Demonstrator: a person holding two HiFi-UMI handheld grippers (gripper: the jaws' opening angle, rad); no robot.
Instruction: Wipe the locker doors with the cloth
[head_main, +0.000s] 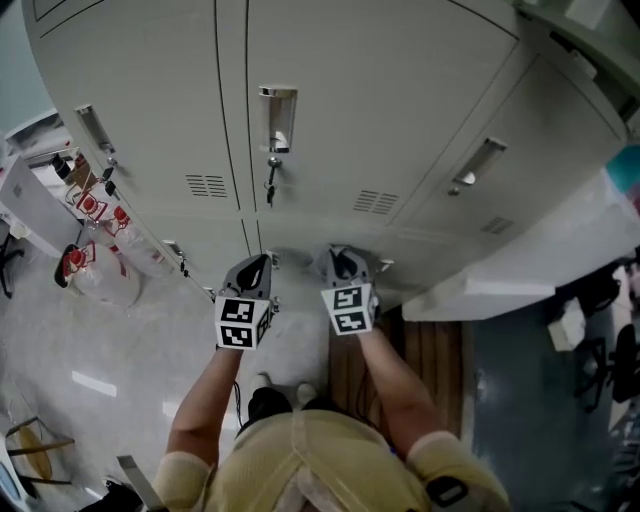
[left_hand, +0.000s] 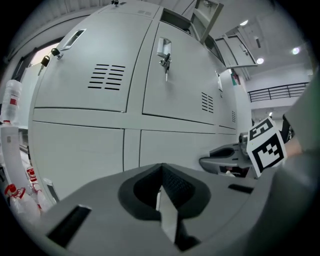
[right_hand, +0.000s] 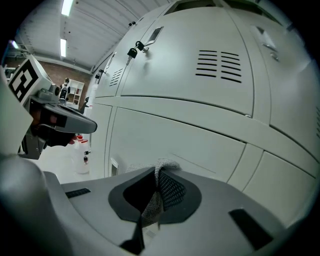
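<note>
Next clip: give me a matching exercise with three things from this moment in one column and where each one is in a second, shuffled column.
Things:
1. cloth
2. key
3. clear bottles

Places:
A. standing on the floor, left of the lockers
B. pinched in the jaws of the right tool
C. hanging from the lock on an upper locker door

Pairs: 1-B; 2-C; 3-A
</note>
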